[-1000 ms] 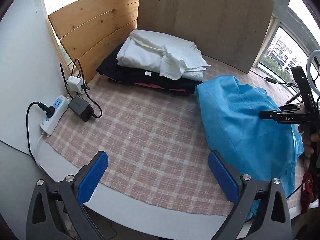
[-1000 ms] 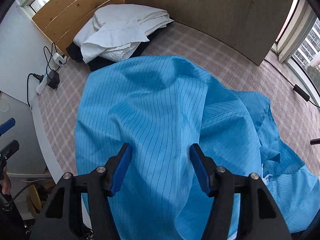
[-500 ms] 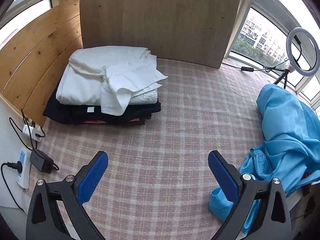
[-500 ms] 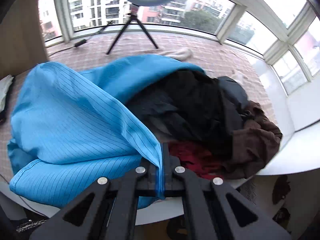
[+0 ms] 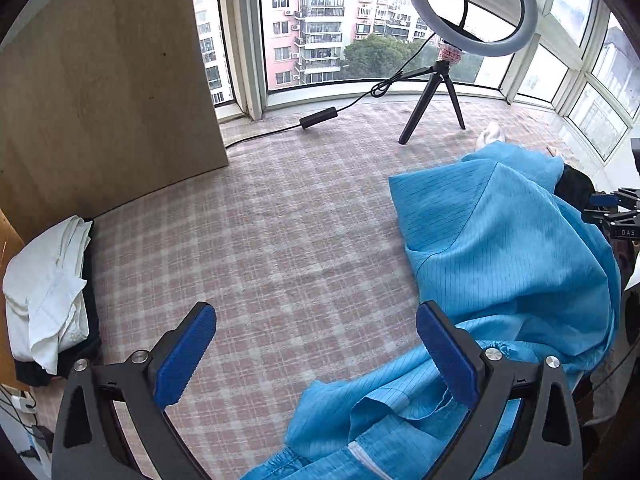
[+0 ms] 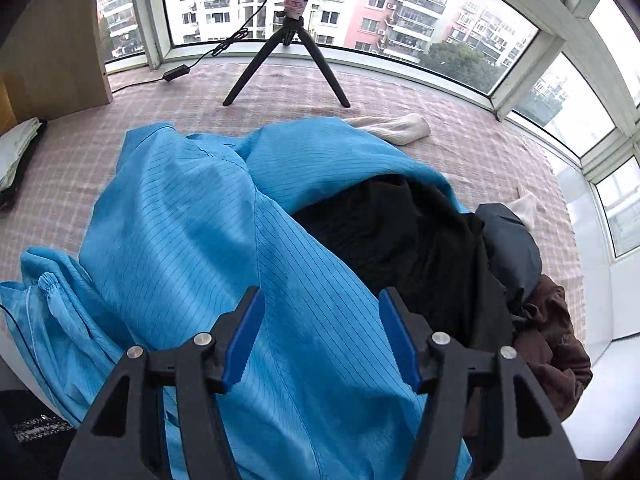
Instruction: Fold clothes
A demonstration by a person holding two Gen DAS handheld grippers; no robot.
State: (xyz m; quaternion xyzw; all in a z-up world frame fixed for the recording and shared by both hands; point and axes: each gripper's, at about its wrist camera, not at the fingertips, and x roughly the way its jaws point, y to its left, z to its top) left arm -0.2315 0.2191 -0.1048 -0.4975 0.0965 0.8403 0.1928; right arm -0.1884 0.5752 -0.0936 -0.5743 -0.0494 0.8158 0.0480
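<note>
Your left tool (image 5: 316,354) is wide open, empty. Your right tool (image 6: 321,336) gapes half-open over the blue striped garment (image 6: 192,240), gripping nothing.

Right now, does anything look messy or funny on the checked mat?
Yes. The crumpled blue pinstriped garment lies half draped over a heap of unfolded dark clothes, one part hanging off the mat's front edge. A cream sock-like piece lies behind it. The white-topped folded stack looks neat.
</note>
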